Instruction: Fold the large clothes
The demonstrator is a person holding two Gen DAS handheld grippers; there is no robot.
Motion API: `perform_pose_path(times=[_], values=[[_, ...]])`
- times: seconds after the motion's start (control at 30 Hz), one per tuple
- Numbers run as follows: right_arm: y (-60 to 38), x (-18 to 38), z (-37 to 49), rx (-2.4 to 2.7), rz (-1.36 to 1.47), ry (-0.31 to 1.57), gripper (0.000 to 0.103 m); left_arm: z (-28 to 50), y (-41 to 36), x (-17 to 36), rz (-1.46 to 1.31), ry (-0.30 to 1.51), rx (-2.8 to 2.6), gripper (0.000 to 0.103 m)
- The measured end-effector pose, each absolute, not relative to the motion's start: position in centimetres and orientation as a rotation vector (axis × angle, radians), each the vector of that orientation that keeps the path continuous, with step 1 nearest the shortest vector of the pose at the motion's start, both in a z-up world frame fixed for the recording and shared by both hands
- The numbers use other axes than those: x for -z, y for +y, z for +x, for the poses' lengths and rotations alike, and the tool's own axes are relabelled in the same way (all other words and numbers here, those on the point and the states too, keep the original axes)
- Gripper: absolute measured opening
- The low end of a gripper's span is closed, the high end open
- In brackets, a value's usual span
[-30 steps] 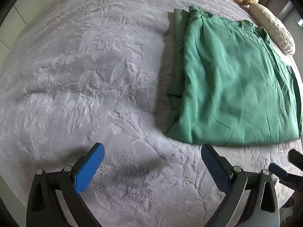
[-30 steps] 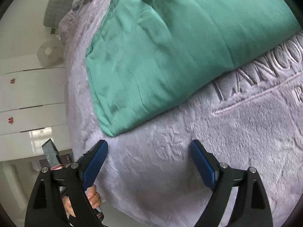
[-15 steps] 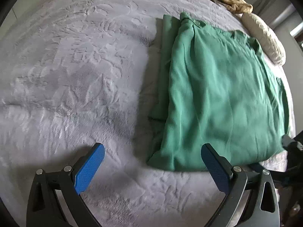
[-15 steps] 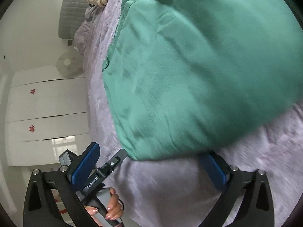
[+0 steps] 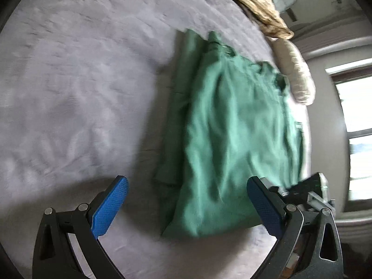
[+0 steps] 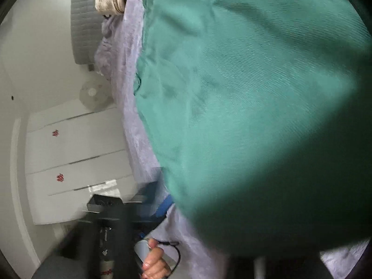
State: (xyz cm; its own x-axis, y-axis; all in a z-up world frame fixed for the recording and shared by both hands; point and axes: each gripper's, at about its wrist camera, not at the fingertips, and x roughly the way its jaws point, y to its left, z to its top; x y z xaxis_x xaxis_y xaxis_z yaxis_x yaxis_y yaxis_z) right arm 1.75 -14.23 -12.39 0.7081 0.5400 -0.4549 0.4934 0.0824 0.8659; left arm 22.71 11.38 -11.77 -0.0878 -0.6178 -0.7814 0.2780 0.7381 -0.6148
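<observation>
A green garment (image 5: 232,127) lies folded lengthwise on the grey-lilac blanket (image 5: 69,93). My left gripper (image 5: 186,182) is open, its blue pads (image 5: 109,204) standing either side of the garment's near left corner without touching it. My right gripper (image 5: 307,189) sits at the near right corner, its fingers hidden under the cloth. In the right wrist view the green garment (image 6: 244,104) drapes over the lens and covers both fingers. The right jaws are closing with that corner of the cloth over them. Whether the pads press on the cloth cannot be seen.
A beige cloth (image 5: 258,7) and a pale pillow (image 5: 295,69) lie at the far end of the bed. A window (image 5: 355,134) is to the right. White cupboards (image 6: 69,153) stand beyond the bed's edge, where a hand (image 6: 153,262) grips the left tool.
Both grippers have moved forward onto the garment's near edge. The left now straddles the near left corner. The cloth has come up over the right camera and hides its fingers.
</observation>
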Motion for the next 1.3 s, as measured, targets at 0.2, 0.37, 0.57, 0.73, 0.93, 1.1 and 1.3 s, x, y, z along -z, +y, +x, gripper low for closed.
perform_pose_path(times=[0.2, 0.37, 0.57, 0.73, 0.93, 1.1, 1.3], values=[[-15.7, 9.0, 1.4, -0.168, 1.518, 0.762, 0.01, 25.1, 8.1, 13.0, -0.409, 1.538, 0.903, 0.102], [-16.0, 7.4, 1.5, -0.205, 1.471, 0.759, 0.01, 26.2, 5.6, 13.5, -0.5, 1.59, 0.999, 0.102], [-14.7, 8.7, 1.0, -0.193, 1.405, 0.899, 0.013, 24.8, 0.9, 12.4, -0.172, 1.555, 0.961, 0.028], [-15.4, 8.4, -1.3, -0.183, 1.27, 1.1, 0.014, 24.1, 0.0, 11.2, -0.105, 1.497, 0.924, 0.021], [-22.8, 3.9, -5.0, 0.015, 1.082, 0.971, 0.015, 22.8, -0.7, 7.2, -0.052, 1.398, 0.911, 0.019], [-26.1, 6.8, -4.1, 0.162, 0.985, 1.045, 0.009, 21.2, -2.7, 2.6, -0.006, 1.31, 0.945, 0.018], [-25.6, 9.9, -4.3, 0.161, 0.963, 1.074, 0.008, 17.1, -9.1, -3.7, 0.141, 1.173, 1.031, 0.018]])
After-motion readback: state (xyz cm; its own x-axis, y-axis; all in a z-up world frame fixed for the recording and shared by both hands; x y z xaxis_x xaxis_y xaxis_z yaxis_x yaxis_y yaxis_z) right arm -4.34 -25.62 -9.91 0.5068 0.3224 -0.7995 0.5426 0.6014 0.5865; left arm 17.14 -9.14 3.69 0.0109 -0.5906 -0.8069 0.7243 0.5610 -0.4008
